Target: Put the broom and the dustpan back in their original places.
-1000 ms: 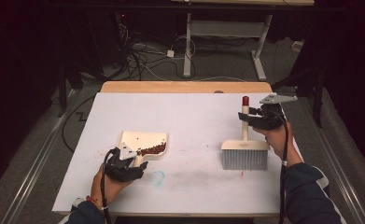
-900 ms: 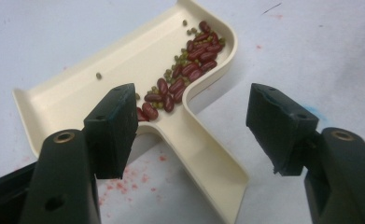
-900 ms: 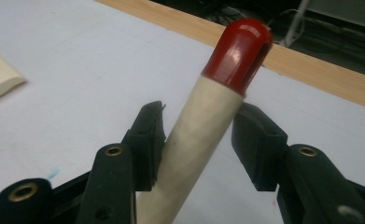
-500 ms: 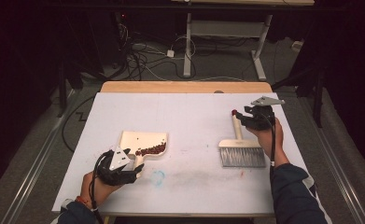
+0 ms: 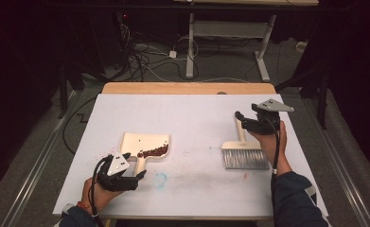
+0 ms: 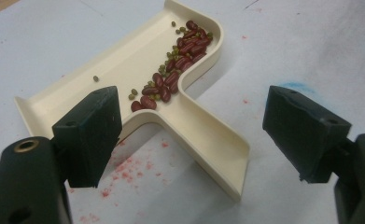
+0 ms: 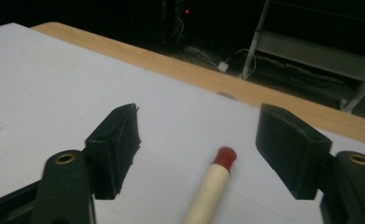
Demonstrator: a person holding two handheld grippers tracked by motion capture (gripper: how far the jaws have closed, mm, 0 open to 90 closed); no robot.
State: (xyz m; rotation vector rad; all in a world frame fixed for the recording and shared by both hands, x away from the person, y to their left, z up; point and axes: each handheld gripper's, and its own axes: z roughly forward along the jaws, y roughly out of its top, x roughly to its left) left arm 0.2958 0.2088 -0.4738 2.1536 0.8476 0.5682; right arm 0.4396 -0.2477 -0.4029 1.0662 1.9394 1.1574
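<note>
over on the left of the white table (image 5: pixel 192 118), the left gripper (image 5: pixel 140 176) sits low near the front edge in a person's hand, its jaws spread wide and holding nothing. in the left gripper view those two black jaws stand well apart on either side of the handle of a cream dustpan (image 6: pixel 138 79), touching neither side of it. just ahead, the dustpan lies flat on the table with its handle pointing back toward that gripper, and a heap of dark red beans (image 6: pixel 175 65) mixed with small green ones is gathered along its back wall near the handle. a faint blue smudge (image 5: pixel 160 179) marks the table just right of the gripper, and red specks dot the surface around the handle. further right, a brush (image 5: pixel 245 153) with grey bristles lies flat, its pale wooden handle running away from the person and ending in a red tip (image 7: pixel 225 157). the right gripper (image 5: pixel 238 116) hovers over that handle, jaws wide open and gripping nothing; in the right gripper view the handle lies between them, clear of both.
</note>
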